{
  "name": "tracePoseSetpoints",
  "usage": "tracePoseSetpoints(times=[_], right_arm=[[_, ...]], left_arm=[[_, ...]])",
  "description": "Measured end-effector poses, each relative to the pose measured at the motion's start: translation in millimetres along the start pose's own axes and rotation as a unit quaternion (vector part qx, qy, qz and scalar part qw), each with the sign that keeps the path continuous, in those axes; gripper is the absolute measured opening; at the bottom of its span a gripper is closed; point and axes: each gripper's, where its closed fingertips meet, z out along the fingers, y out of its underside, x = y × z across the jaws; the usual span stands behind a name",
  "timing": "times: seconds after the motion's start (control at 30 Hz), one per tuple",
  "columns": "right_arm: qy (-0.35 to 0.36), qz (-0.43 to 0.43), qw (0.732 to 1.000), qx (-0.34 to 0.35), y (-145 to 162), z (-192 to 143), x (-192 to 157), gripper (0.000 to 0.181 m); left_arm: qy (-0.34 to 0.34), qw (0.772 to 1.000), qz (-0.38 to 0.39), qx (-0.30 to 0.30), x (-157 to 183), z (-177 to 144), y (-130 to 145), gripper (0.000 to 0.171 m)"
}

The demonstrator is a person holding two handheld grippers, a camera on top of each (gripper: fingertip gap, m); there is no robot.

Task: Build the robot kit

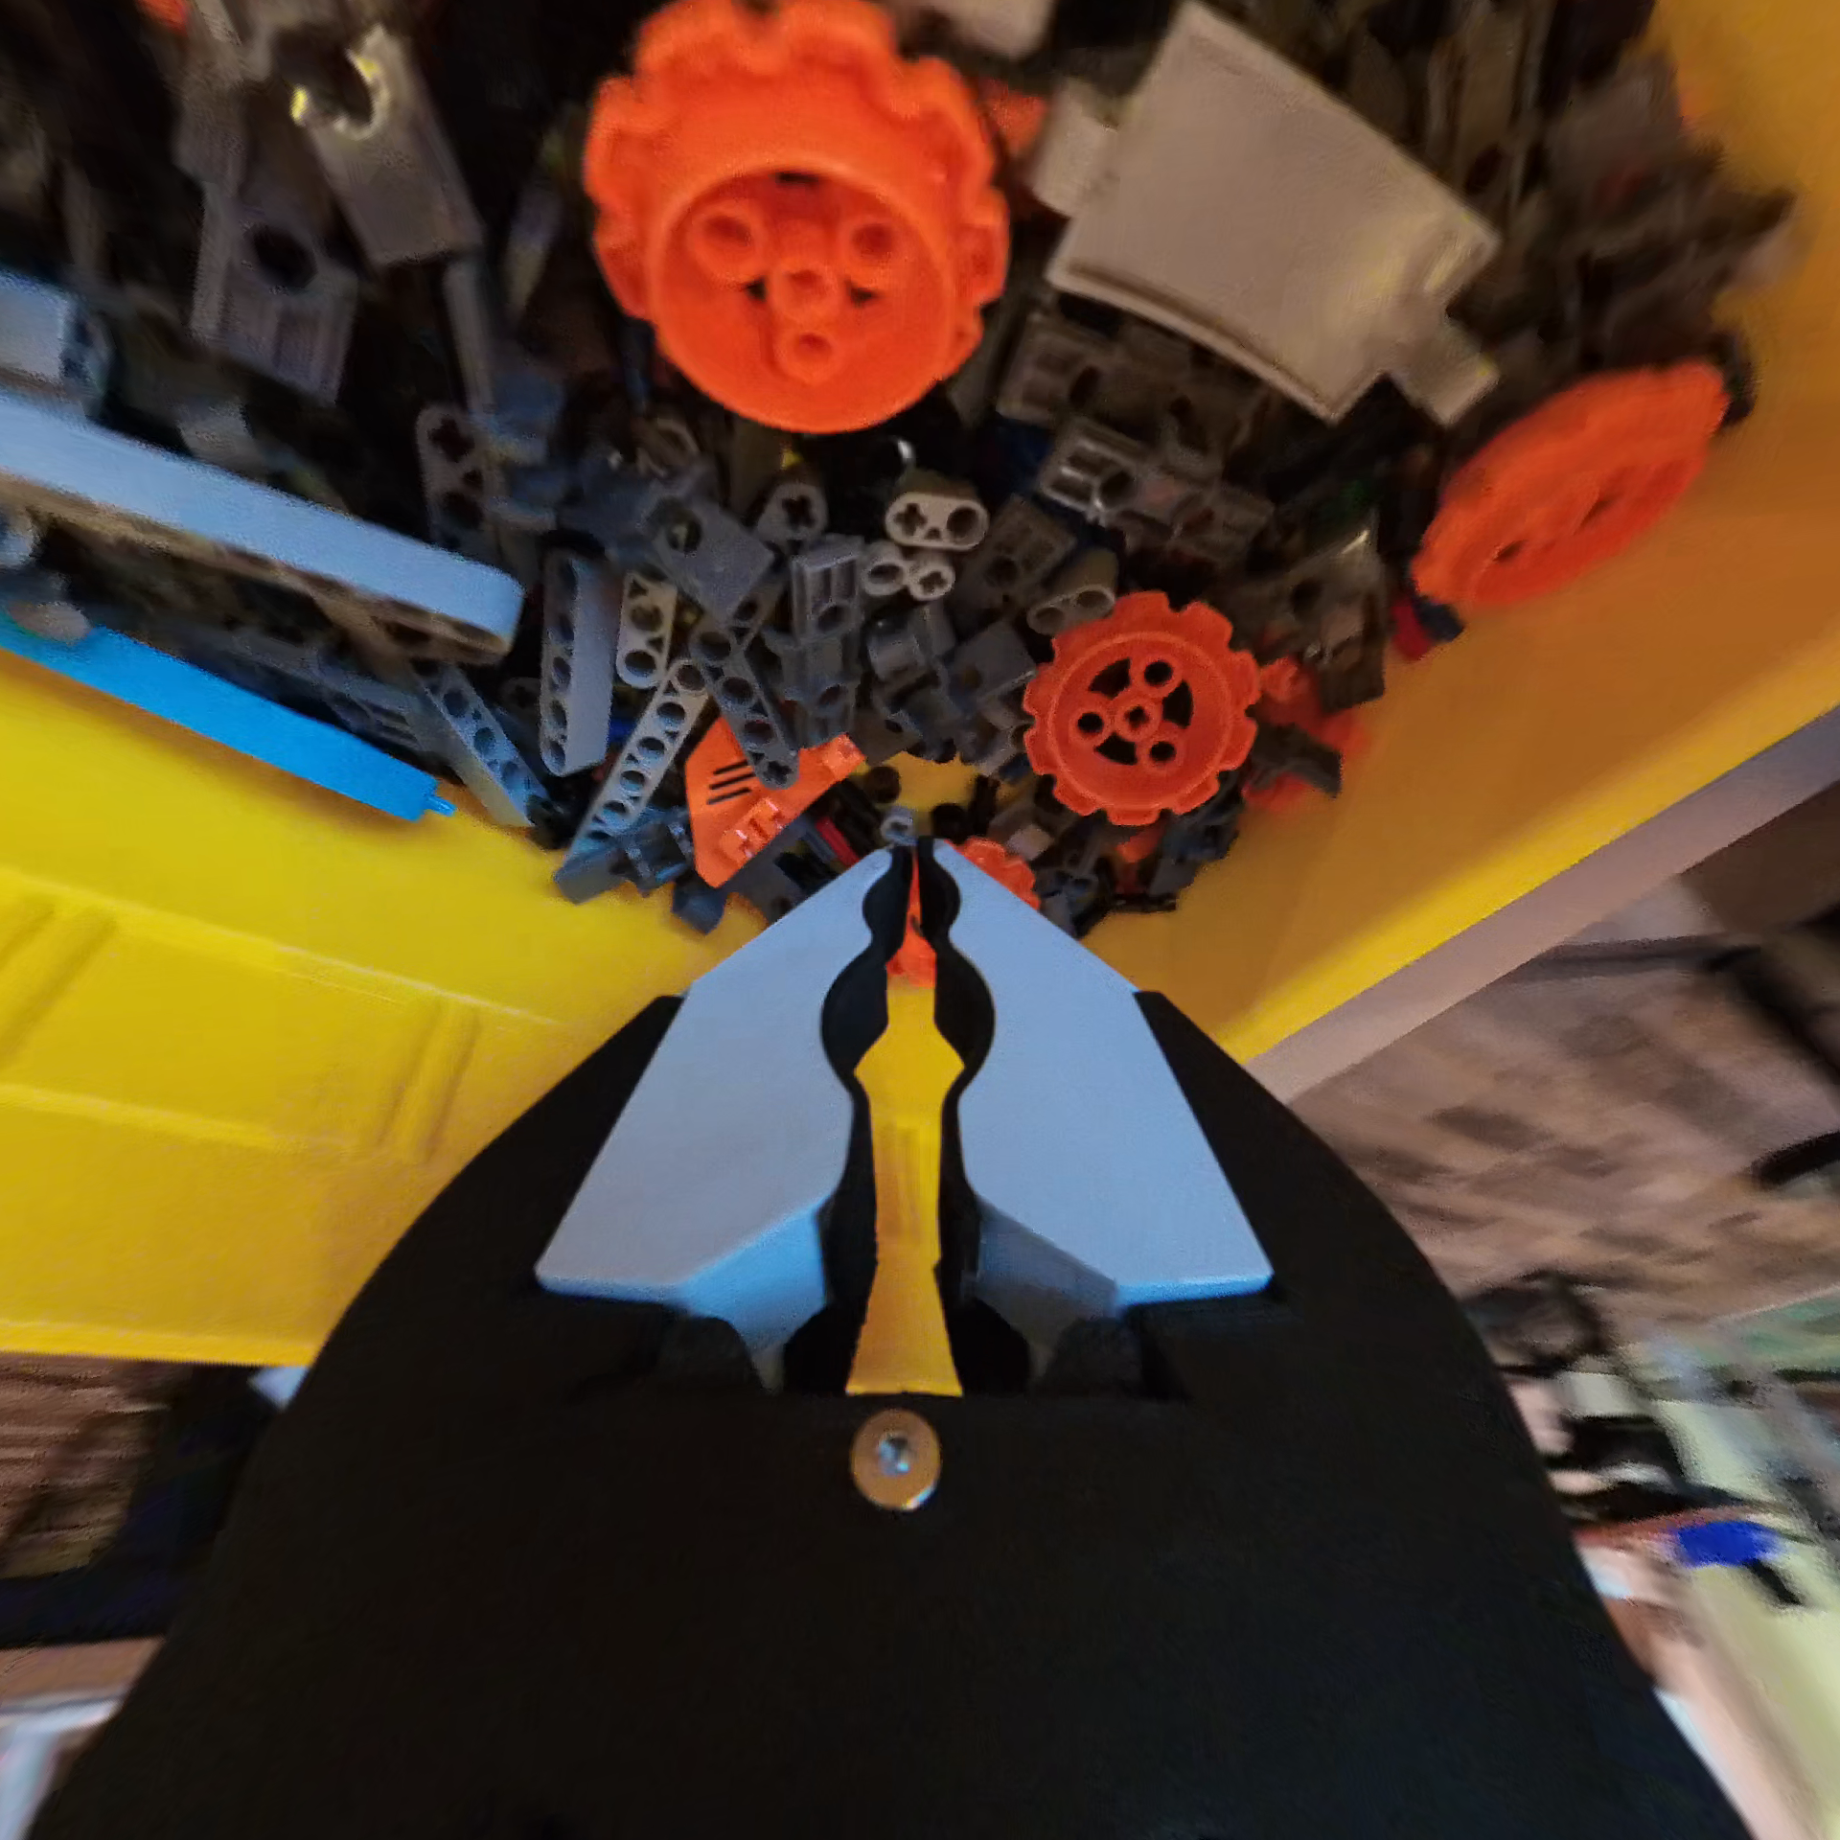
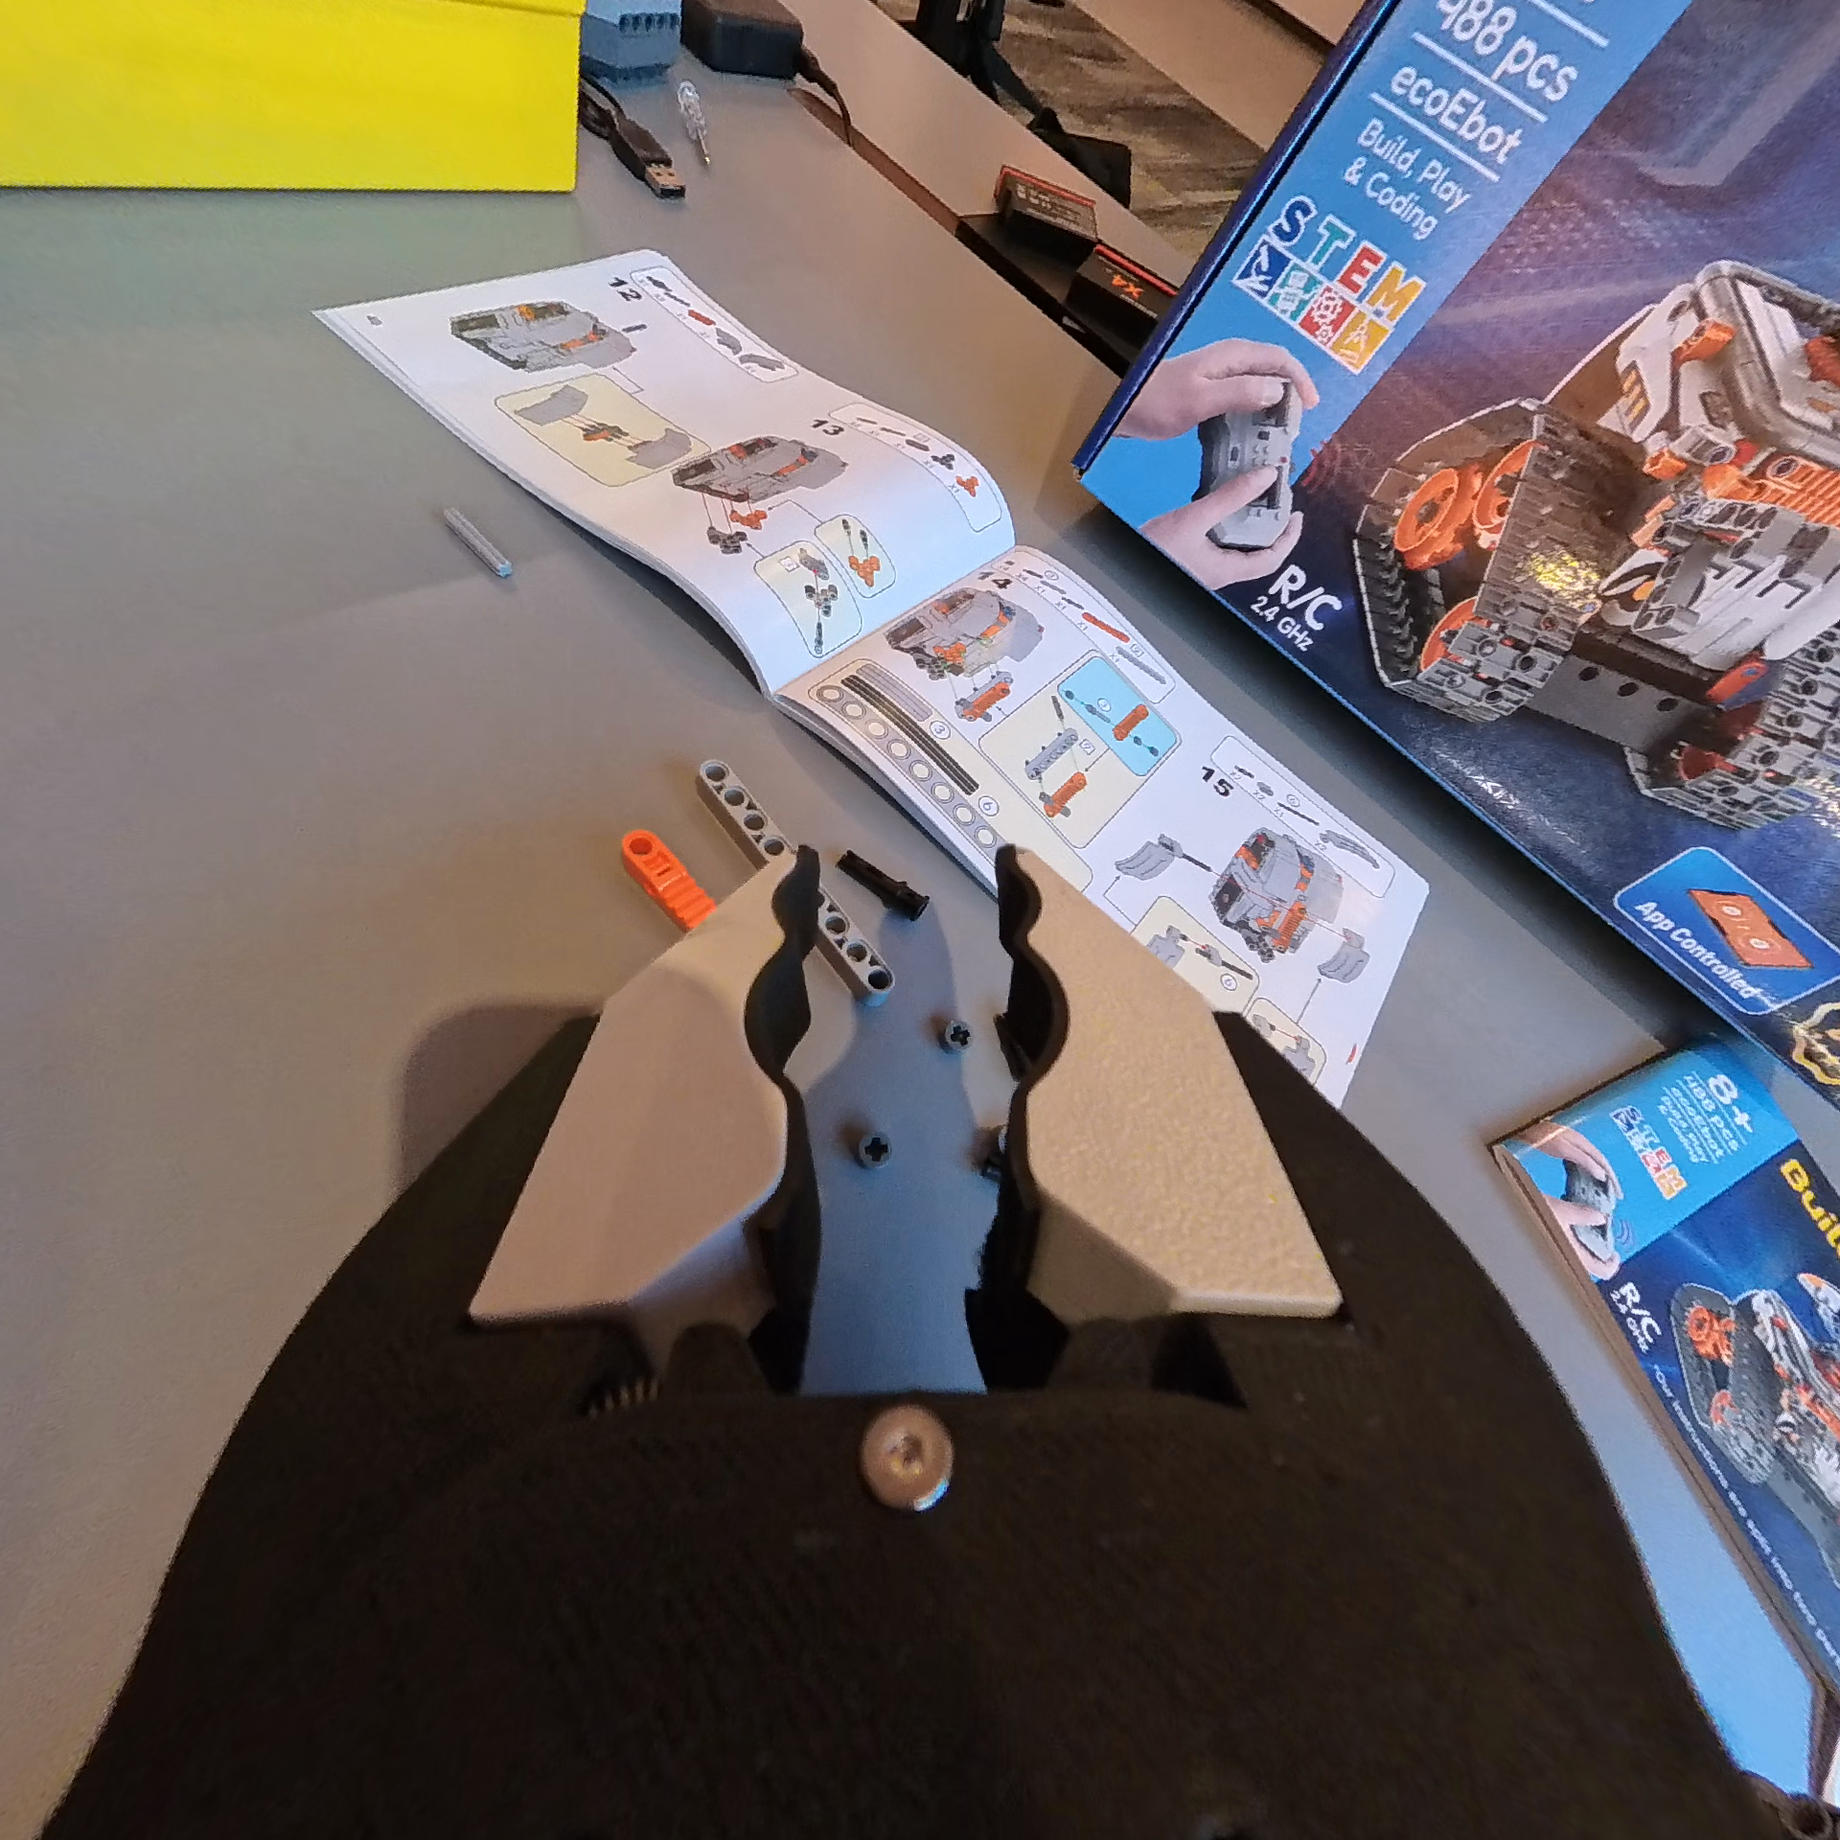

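Note:
In the left wrist view my left gripper points into a yellow bin holding a heap of grey and black building parts and orange toothed wheels. Its jaws stand together at the tips, right at the heap's near edge by a small grey piece. I cannot tell whether anything is pinched. In the right wrist view my right gripper is open and empty, low over a grey table. A grey holed beam, a black pin, an orange part and two small grey bushes lie around its fingers.
An open instruction booklet lies just beyond the right gripper. A blue product box and a second booklet are at the right. The yellow bin, a loose grey axle and a cable lie farther off. Left tips to right tips: about 45 cm.

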Motion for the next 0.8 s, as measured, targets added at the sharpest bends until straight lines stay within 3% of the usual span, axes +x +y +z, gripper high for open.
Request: tracePoseSetpoints(times=[0.13,0.37,0.8], right_arm=[[-0.003,0.001,1.000,0.001,-1,0,-1,0.033],[0.001,-0.008,1.000,0.005,-3,-1,-1,0.033],[-0.003,-0.005,1.000,0.001,-1,0,-2,0.034]], left_arm=[[0.052,0.994,-0.094,0.007,2,0,-3,0.000],[0.061,0.986,-0.152,-0.022,-5,14,3,0.001],[0.056,0.985,-0.161,-0.038,-3,20,4,0.007]])
